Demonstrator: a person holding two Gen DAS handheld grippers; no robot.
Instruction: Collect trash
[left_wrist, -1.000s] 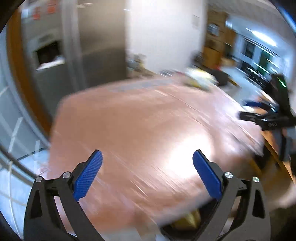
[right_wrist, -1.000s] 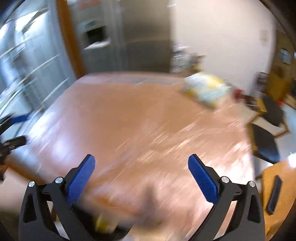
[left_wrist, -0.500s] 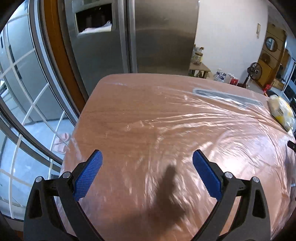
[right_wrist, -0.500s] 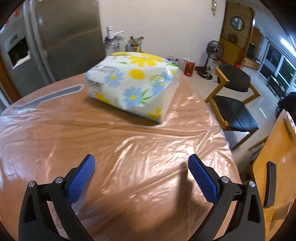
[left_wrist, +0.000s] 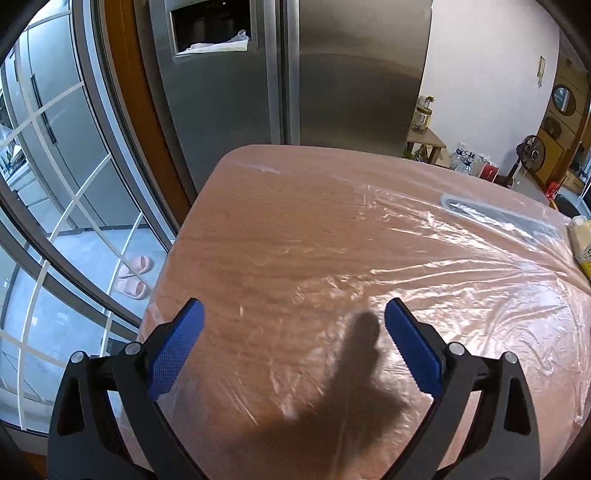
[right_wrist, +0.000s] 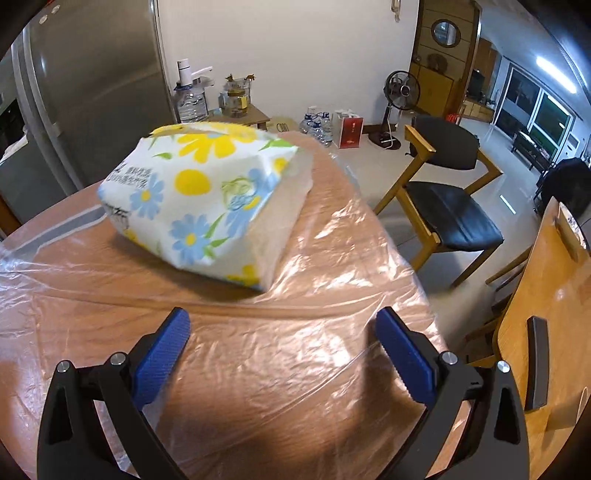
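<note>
A wooden table (left_wrist: 280, 229) is covered by a crinkled clear plastic sheet (left_wrist: 461, 280). My left gripper (left_wrist: 293, 341) is open and empty, low over the table's left part. My right gripper (right_wrist: 282, 352) is open and empty, just in front of a flower-printed tissue pack (right_wrist: 195, 199) that lies on the sheet. The pack's edge also shows at the far right of the left wrist view (left_wrist: 581, 243). No loose trash shows on the table.
A steel fridge (left_wrist: 295, 74) stands behind the table. Glass doors (left_wrist: 55, 192) and pink slippers (left_wrist: 133, 277) are to the left. A black-seated wooden chair (right_wrist: 447, 206) and a second wooden table (right_wrist: 546, 332) stand to the right. A fan (right_wrist: 400, 96) and bottles (right_wrist: 317, 123) stand by the wall.
Both grippers swung over the table and have steadied. The right one has moved closer to the tissue pack. Both jaws stayed open.
</note>
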